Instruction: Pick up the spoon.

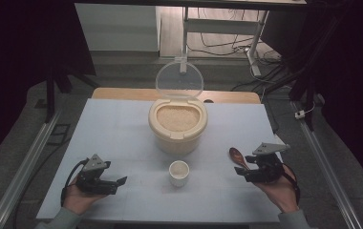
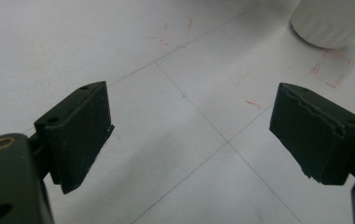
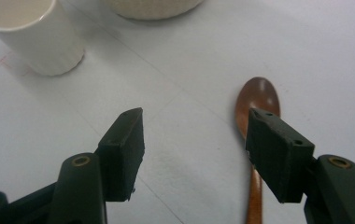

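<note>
Right tool (image 3: 194,144) jaws apart, spoon (image 3: 258,100) under its right jaw; left tool (image 2: 189,135) jaws apart over table (image 2: 185,177).

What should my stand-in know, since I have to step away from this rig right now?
Left gripper: open, holding nothing, low over the white table, left of the small white ceramic cup.
Right gripper: open, one of its fingers over the brown wooden spoon, not gripping it.
Cream rice container: clear lid up, full of rice.
Done: nothing scooped; cup looks empty.
Left, probably: grasp spoon, move rice into cup.
</note>
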A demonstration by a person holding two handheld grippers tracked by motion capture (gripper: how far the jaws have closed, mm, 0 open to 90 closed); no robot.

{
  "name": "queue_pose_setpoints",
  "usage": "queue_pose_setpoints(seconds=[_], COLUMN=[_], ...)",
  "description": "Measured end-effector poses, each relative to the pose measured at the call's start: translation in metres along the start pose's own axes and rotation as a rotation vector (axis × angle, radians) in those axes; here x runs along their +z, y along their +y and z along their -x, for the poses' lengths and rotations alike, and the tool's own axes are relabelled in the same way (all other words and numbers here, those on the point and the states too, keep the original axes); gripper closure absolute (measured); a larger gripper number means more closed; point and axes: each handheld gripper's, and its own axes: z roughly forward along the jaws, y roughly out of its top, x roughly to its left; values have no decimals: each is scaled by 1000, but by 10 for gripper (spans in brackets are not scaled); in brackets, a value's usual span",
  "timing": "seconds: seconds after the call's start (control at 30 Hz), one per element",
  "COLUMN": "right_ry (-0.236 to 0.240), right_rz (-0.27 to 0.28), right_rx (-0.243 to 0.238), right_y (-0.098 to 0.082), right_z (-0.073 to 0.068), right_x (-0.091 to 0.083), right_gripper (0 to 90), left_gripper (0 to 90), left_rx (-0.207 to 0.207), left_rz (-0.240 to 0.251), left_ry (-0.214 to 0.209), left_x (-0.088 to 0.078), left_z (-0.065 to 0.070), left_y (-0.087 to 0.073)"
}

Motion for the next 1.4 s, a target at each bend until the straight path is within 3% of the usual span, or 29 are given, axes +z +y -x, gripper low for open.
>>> queue_pose_setpoints(seconds=[0.23,0.53,0.7,0.97,1.2,1.33,1.4], right_ry=[-27,-23,-19,-26,-13,-23,-51], right_rz=[-95,-246,-300,-394,-437,-454,-463], right_rx=[49,101,131,142,128,119,100], right_y=[10,-10,-20,-28,-31,-32,-31], right_z=[15,32,40,44,43,41,39], right_x=[-5,9,18,26,35,39,41], right_gripper=[388,392,433,509,548,610,673], left_gripper=[124,124,124,124,124,124,124], left_rx=[1,11,7,4,4,6,7], left_rz=[-8,-28,-34,-39,-43,-46,-48], left_ry=[-6,-9,-11,-9,-9,-8,-7], left_x=[2,5,6,8,8,9,9], left_z=[-1,1,1,0,-1,0,0], left_y=[-2,-3,-3,-5,-5,-6,-6])
